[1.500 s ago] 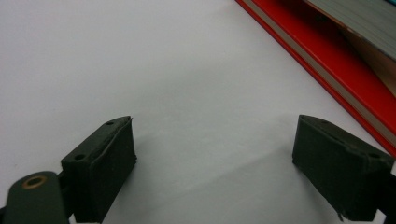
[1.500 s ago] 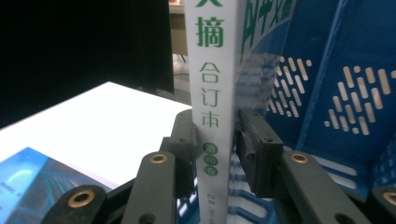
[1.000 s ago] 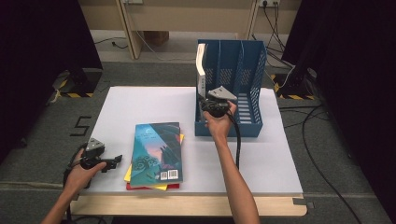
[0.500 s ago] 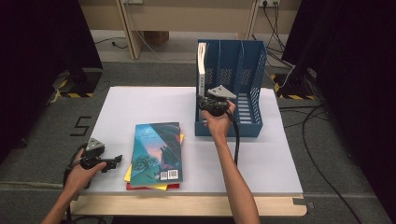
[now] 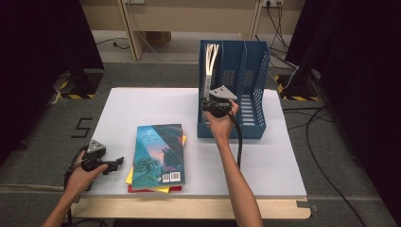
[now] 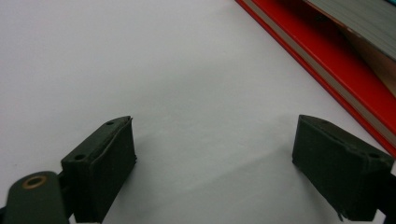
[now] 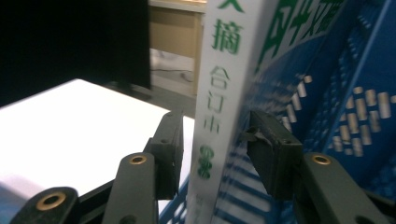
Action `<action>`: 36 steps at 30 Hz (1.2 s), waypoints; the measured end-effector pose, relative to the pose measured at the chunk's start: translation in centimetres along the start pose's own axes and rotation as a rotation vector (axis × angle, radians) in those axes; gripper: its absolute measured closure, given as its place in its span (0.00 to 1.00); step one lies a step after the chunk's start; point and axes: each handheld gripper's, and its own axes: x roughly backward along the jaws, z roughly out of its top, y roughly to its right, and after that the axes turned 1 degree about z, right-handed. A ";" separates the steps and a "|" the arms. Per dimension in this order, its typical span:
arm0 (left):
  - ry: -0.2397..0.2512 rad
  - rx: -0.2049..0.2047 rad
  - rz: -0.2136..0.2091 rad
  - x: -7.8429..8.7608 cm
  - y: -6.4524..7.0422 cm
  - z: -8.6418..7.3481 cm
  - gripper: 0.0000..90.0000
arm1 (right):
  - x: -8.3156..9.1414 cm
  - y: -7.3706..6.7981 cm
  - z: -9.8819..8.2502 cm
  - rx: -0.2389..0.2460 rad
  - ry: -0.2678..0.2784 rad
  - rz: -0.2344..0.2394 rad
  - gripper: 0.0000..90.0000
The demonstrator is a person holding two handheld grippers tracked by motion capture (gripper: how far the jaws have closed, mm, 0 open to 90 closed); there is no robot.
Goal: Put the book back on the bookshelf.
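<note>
The table [image 5: 156, 106], white-topped, is carrying everything. At its far right side a blue rack [image 5: 253, 101] is standing upright, divided into slots. In the rack's leftmost slot a white book [image 5: 208, 64] is standing on end with its spine facing the person; in the right gripper view the spine [image 7: 219, 98] is showing green characters and is leaning slightly. Nearer the person, left of the rack and well apart from it, a stack of books [image 5: 157, 158] is lying flat: a teal-covered one on top, yellow and red ones peeking out beneath.

The right gripper [image 5: 213, 100] is reaching to the rack's front at the left slot. Its jaws have just been opening, and the white book's spine is standing between them; the left pad [image 7: 170, 154] is showing a narrow gap from the spine, and the right pad is sitting just beside it, so the fingers are no longer pinching the book.

The left gripper [image 5: 118, 163] is lying low at the table's near left edge, just beside the stack. Its jaws are standing wide apart with bare table between them, and the red book's edge [image 6: 327, 70] is passing to their right.
</note>
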 end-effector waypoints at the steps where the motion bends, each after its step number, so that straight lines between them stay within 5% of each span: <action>1: 0.000 -0.001 0.000 0.0 0.0 0.0 0.14 | -0.2 -0.1 0.1 0.019 0.000 -0.022 0.66; 3: 0.000 0.000 0.000 0.0 0.0 0.0 0.14 | -0.5 -0.4 0.2 0.059 -0.004 -0.054 0.67; 4: 0.001 0.000 0.000 0.0 0.0 0.0 0.14 | -0.5 -0.8 0.3 0.131 -0.010 -0.090 0.72; 5: 0.001 0.000 0.000 0.0 0.0 0.0 0.14 | -0.5 -0.8 0.3 0.131 -0.010 -0.090 0.72; 6: 0.001 0.000 0.000 0.0 0.0 0.0 0.14 | -0.4 -1.0 0.3 0.205 -0.020 -0.118 0.74; 10: 0.001 0.000 0.000 0.0 0.0 0.0 0.14 | -0.2 -0.9 0.3 0.211 -0.020 -0.120 0.75; 11: 0.000 0.000 0.000 0.0 0.0 0.0 0.14 | -0.3 -0.8 0.3 0.247 -0.022 -0.132 0.76; 19: 0.000 0.000 0.000 0.0 0.0 0.0 0.14 | 0.1 -0.5 0.0 0.216 -0.003 -0.125 0.74; 21: 0.000 0.000 0.000 0.0 0.0 0.0 0.14 | 0.0 -0.8 -0.1 0.178 0.010 -0.082 0.62; 28: 0.000 -0.001 0.000 0.0 0.0 0.0 0.14 | 0.6 -1.3 0.1 0.097 0.047 0.013 0.51; 36: 0.000 -0.001 0.000 0.0 0.0 0.0 0.14 | 0.8 -2.1 -0.1 0.139 0.041 0.033 0.54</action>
